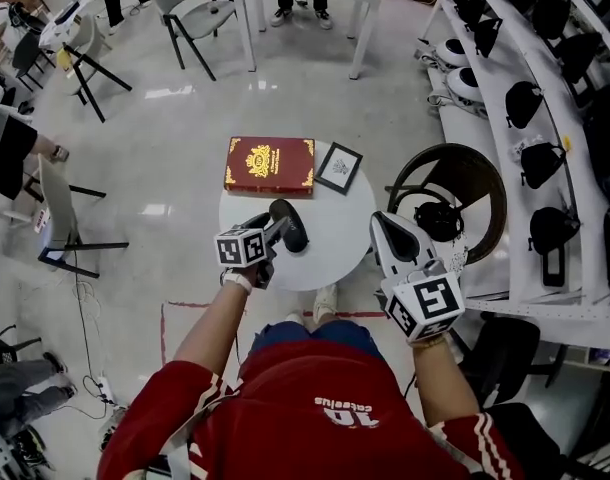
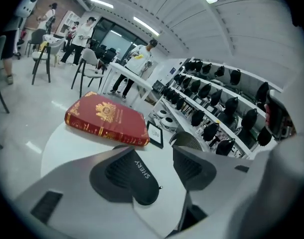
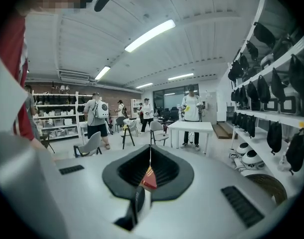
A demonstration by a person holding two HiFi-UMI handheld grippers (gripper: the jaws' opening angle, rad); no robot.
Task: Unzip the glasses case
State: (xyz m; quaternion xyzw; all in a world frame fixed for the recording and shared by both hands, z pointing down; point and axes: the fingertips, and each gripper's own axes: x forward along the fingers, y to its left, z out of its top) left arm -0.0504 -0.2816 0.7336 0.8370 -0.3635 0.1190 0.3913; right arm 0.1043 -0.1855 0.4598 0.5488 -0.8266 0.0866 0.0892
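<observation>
1. Head view: The glasses case (image 1: pixel 290 226) lies on the round white table (image 1: pixel 330 243), near the front edge. A red book (image 1: pixel 270 164) and a small picture frame (image 1: pixel 339 168) lie behind it. The left gripper (image 1: pixel 273 232) is right at the case. The right gripper (image 1: pixel 390 230) hangs at the table's side, apart from the case.

2. Left gripper view: The jaws are wide apart, and the black case (image 2: pixel 142 183) sits between them. The pads do not seem to squeeze it yet. I think this gripper should close softly on the case's body and hold it flat on the table, so it can't slide. It should not cover the zip. A tiny tab (image 2: pixel 160 187) at the side of the case may be the zip pull, but it is too small to be sure.

3. Right gripper view: The jaws are pressed tight together and hold nothing. This gripper looks out across the room, not at the case. I think it must open, come over to the case, pinch the little pull, and drag it slowly along the zip. A hard tug could yank the case loose.
</observation>
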